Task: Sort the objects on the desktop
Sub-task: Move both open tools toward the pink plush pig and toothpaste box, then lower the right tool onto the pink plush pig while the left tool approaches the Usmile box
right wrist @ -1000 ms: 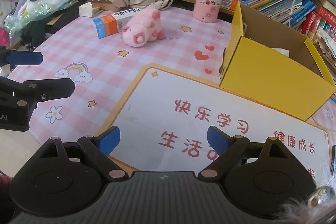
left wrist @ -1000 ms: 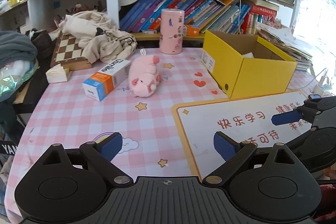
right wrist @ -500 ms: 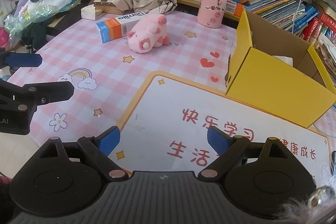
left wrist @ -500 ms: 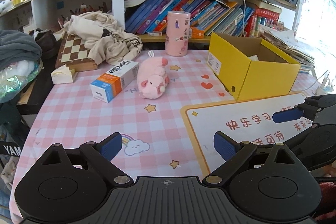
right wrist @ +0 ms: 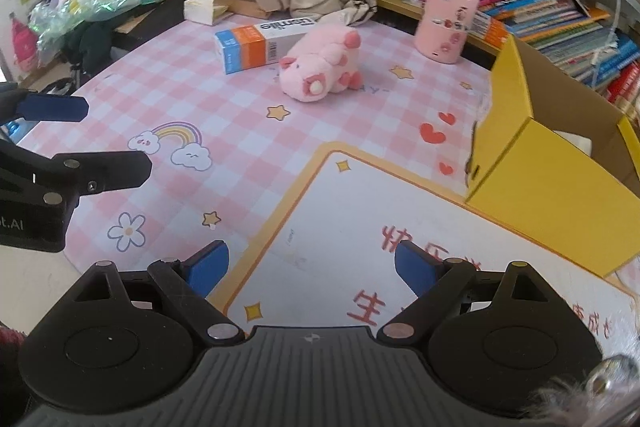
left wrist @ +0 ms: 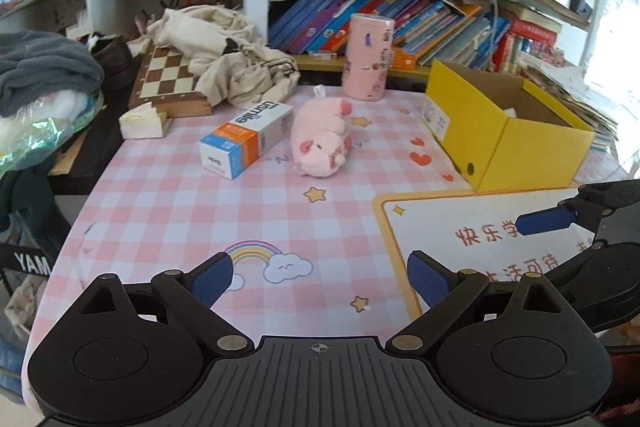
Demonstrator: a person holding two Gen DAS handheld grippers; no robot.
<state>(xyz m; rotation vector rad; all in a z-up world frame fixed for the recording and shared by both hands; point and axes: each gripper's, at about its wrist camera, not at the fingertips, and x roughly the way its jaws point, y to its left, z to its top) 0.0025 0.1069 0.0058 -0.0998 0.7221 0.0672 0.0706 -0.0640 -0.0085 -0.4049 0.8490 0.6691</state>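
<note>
Grippers both stand wide apart and hold nothing: we see our left gripper (left wrist: 319,277) over the pink checked tablecloth (left wrist: 168,211), our right gripper (right wrist: 310,265) over the white yellow-edged mat (right wrist: 360,203). Beyond, the pink plush pig (left wrist: 320,143) lies just beside the orange-and-white carton (left wrist: 248,137), with the open yellow cardboard box (left wrist: 508,139) to its right.

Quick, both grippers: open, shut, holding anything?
Left gripper: open, holding nothing.
Right gripper: open, holding nothing.

Fuzzy cloth pig plush (left wrist: 320,141), matt cardboard yellow box (left wrist: 504,131), smooth glossy checked desk mat (left wrist: 180,211).
</note>
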